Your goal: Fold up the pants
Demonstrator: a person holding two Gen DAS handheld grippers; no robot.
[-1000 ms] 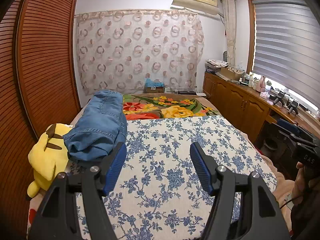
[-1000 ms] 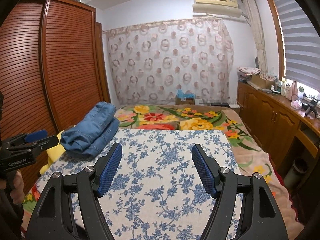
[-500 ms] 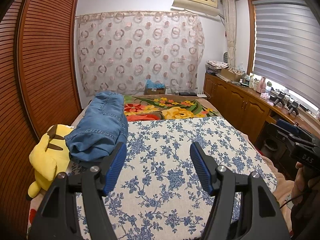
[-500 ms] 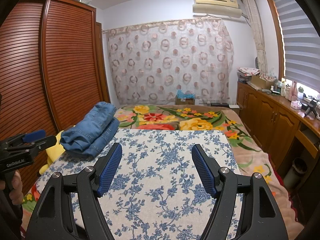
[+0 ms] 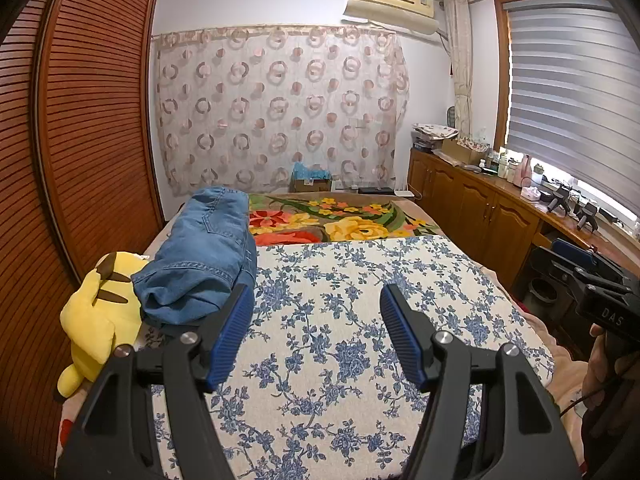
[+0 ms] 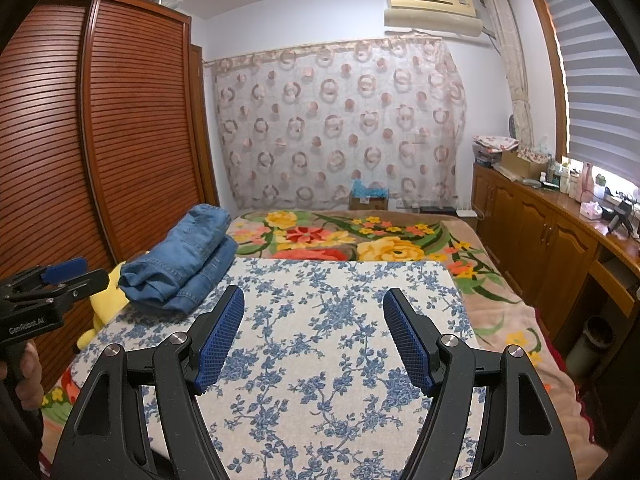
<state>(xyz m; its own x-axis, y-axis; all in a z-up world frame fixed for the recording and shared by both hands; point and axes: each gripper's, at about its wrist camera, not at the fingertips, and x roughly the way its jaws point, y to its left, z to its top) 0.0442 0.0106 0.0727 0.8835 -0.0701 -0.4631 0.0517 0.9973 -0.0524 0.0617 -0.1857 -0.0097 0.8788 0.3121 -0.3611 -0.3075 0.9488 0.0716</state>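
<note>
Next to nothing differs from the frame a sec ago: our two sets of tongs sit in the same spots over the bed, and the jeans haven't shifted.

We hold the left tongs [image 5: 316,322] w/ the blue pads spread apart, nothing between them, just the blue-flower cloth [image 5: 360,320] below. Right tongs [image 6: 314,326] same story: released, empty, above the cloth's middle. In the right view the left tongs also show at the left edge, gripped by a hand [image 6: 28,372].

The jeans [image 5: 204,256] are a folded bundle lying at the bed's left edge, next to the wooden wardrobe [image 5: 80,140], partly on the near-left corner of the flower cloth and partly on the bright blanket [image 5: 340,224] beyond it. Long axis runs along the bed's length, from the near end toward the far wall w/ the curtain [image 5: 280,112]. One end sits toward us, the other points at the curtain; can't tell which end is the waist. The near end touches a yellow plush toy [image 5: 96,320] tucked at the bed's left edge.

Neither tongs touch the jeans; the left pad is just beside the near end in the left view.
</note>
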